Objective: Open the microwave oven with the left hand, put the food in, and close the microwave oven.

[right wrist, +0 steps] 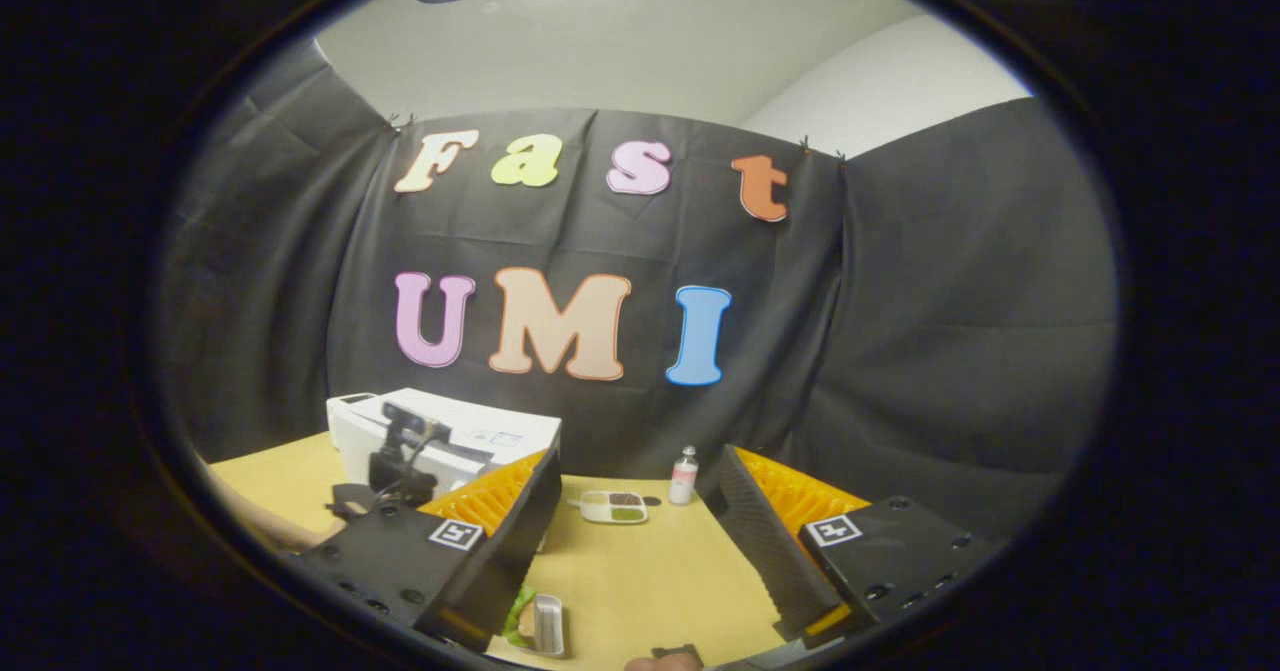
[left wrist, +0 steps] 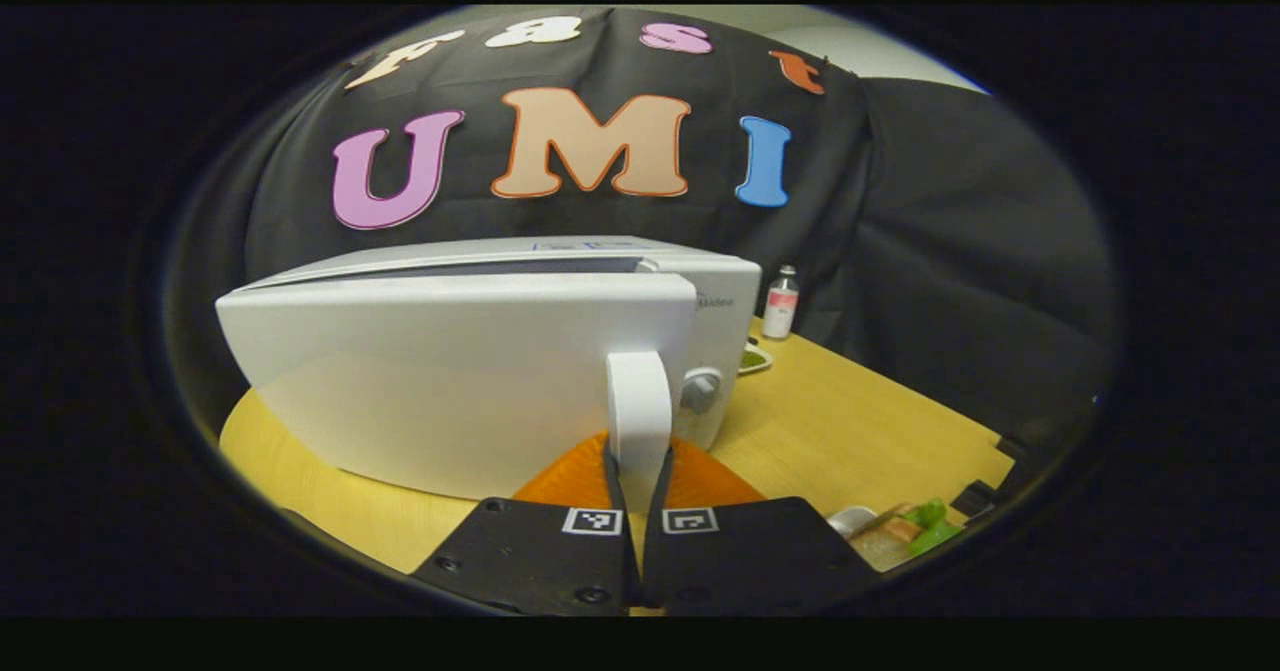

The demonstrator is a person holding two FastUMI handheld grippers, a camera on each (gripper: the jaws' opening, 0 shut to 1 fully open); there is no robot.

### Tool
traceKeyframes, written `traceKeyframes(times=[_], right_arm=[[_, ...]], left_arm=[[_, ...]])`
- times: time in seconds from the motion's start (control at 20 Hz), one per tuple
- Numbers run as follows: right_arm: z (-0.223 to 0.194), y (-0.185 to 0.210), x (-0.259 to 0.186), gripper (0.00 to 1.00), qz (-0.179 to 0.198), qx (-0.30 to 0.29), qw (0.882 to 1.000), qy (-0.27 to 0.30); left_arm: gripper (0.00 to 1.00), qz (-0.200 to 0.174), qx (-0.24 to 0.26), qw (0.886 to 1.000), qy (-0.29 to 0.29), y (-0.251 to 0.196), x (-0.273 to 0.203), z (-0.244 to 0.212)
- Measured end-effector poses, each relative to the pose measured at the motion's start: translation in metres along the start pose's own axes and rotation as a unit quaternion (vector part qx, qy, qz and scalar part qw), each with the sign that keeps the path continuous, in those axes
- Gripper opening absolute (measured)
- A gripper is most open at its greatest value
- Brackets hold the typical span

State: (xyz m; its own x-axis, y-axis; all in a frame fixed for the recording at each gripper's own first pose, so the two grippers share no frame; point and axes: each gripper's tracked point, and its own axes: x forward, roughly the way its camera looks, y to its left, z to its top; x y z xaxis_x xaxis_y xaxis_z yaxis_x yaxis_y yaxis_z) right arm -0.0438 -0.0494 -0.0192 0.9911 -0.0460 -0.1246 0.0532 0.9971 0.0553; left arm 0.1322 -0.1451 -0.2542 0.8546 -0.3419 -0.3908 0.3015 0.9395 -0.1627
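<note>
In the left gripper view the white microwave [left wrist: 722, 303] stands on the wooden table, its door [left wrist: 450, 371] swung a little way out from the body. My left gripper [left wrist: 637, 473] is shut on the door's upright white handle [left wrist: 638, 396], one finger on each side. A food tray with green pieces [left wrist: 905, 531] lies on the table at the lower right. In the right gripper view my right gripper [right wrist: 640, 471] hangs open above the table, its fingers wide apart and holding nothing. The same food tray [right wrist: 538, 623] lies just below its left finger. The microwave [right wrist: 470, 436] sits at the far left.
A small dish with green and brown food [right wrist: 613, 506] and a little bottle [right wrist: 684, 474] stand near the back of the table [right wrist: 650, 571]. The bottle [left wrist: 781, 301] and dish [left wrist: 755, 358] sit right of the microwave. A forearm [right wrist: 265, 526] reaches in from the left.
</note>
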Motion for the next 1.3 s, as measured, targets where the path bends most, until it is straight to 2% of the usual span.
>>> traceKeyframes(times=[0.05,0.4,0.5,0.55,0.75,1.1,1.2,1.3], right_arm=[[-0.003,0.005,0.002,1.00,0.006,0.005,1.000,0.003],[-0.021,0.048,0.019,0.97,0.063,0.030,0.997,0.019],[-0.029,0.065,0.022,1.00,0.081,0.035,0.996,0.028],[-0.031,0.074,0.023,0.97,0.090,0.040,0.995,0.030],[-0.036,0.112,0.030,0.97,0.125,0.052,0.990,0.033],[-0.041,0.154,0.037,0.97,0.176,0.055,0.982,0.044],[-0.043,0.156,0.037,0.97,0.180,0.053,0.981,0.048],[-0.047,0.156,0.036,0.97,0.182,0.048,0.981,0.051]], left_arm=[[0.02,-0.001,-0.004,1.000,-0.004,0.002,-0.015,-0.004],[0.01,-0.007,-0.010,0.999,0.035,0.027,-0.112,-0.042],[0.01,0.016,-0.007,0.999,0.041,0.042,-0.132,-0.048],[0.01,0.031,-0.007,0.998,0.045,0.051,-0.144,-0.052],[0.00,0.090,-0.023,0.994,0.052,0.087,-0.182,-0.065],[0.00,0.202,-0.050,0.976,0.065,0.163,-0.235,-0.084],[0.00,0.201,-0.079,0.974,0.062,0.175,-0.244,-0.087],[0.00,0.194,-0.071,0.976,0.064,0.178,-0.247,-0.088]])
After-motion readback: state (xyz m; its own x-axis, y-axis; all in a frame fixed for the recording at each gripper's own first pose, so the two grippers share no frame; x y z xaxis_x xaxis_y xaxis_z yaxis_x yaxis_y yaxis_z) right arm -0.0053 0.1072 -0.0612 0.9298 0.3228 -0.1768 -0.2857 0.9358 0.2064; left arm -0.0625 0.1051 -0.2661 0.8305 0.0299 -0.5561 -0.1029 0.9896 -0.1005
